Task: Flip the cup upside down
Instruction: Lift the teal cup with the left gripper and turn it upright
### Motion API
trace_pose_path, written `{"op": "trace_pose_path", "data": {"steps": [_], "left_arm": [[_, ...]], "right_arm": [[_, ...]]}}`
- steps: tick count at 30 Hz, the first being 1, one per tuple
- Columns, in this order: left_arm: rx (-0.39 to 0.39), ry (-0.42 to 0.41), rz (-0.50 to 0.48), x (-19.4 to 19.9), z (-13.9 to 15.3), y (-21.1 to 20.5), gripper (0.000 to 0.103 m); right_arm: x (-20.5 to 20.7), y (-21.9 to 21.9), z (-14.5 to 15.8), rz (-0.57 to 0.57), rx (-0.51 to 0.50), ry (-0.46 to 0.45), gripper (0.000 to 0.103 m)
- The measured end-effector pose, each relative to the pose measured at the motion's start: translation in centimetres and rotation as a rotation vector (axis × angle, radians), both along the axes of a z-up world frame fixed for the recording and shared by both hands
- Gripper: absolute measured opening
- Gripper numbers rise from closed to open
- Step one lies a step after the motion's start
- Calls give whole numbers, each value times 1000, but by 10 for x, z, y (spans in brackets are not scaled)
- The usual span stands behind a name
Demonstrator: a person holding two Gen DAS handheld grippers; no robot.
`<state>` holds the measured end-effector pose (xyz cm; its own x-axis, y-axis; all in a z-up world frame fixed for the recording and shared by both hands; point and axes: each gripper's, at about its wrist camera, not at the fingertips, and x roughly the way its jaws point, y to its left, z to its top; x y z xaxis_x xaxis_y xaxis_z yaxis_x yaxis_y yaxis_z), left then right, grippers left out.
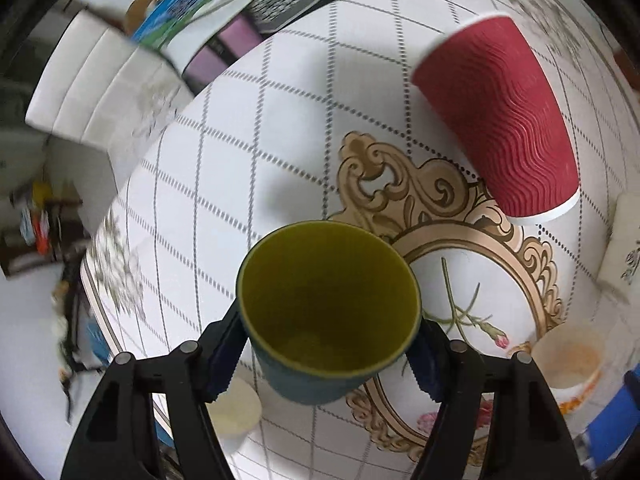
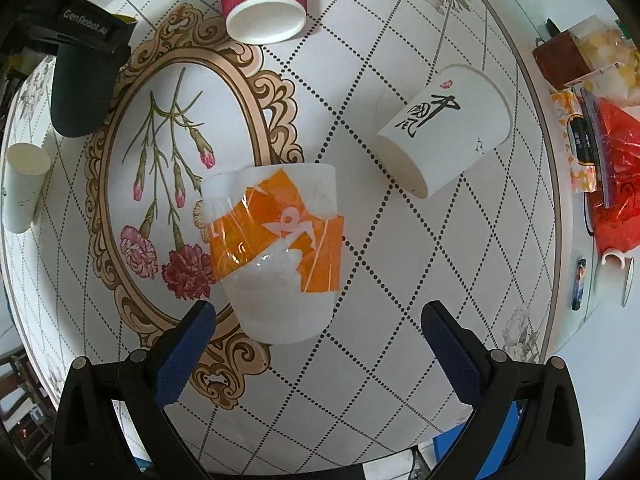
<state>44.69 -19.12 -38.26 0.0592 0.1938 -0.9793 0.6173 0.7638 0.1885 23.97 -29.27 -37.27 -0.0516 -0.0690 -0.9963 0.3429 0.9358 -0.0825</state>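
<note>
My left gripper (image 1: pixel 326 344) is shut on a dark green cup (image 1: pixel 328 312) with a yellow-green inside, held above the table with its mouth toward the camera. The same cup shows dark at the far left of the right wrist view (image 2: pixel 80 92), under the other gripper's body. My right gripper (image 2: pixel 320 332) is open, its blue pads either side of and just short of a white cup with an orange label (image 2: pixel 280 248) standing on its rim. A red ribbed cup (image 1: pixel 500 116) stands upside down on the table, also in the right wrist view (image 2: pixel 264 0).
A white cup with black calligraphy (image 2: pixel 444 128) lies on its side right of centre. A small plain white cup (image 2: pixel 24 184) stands at the table's left edge. The round table has a patterned cloth (image 2: pixel 360 80). Clutter with a red bag (image 2: pixel 616 184) sits at the right edge.
</note>
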Motion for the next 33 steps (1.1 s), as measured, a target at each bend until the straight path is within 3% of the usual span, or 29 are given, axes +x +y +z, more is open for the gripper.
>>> {"op": "trace_pose_path", "data": {"steps": [8,16,25,33], "left_arm": [[-65,97,189,-17,16,30,67],[-86,152,316,-70,19,53,67],[-108,167,400,-152,41,81,67],[-119,312,453,-247,35,103,67]], "right_arm": [[-18,6,21,17,14,-35,103],[-48,16,40,56,14,-67,103],[-85,25,55,138,18,-111,103],[-124,42,41,241,25,-85,103]]}}
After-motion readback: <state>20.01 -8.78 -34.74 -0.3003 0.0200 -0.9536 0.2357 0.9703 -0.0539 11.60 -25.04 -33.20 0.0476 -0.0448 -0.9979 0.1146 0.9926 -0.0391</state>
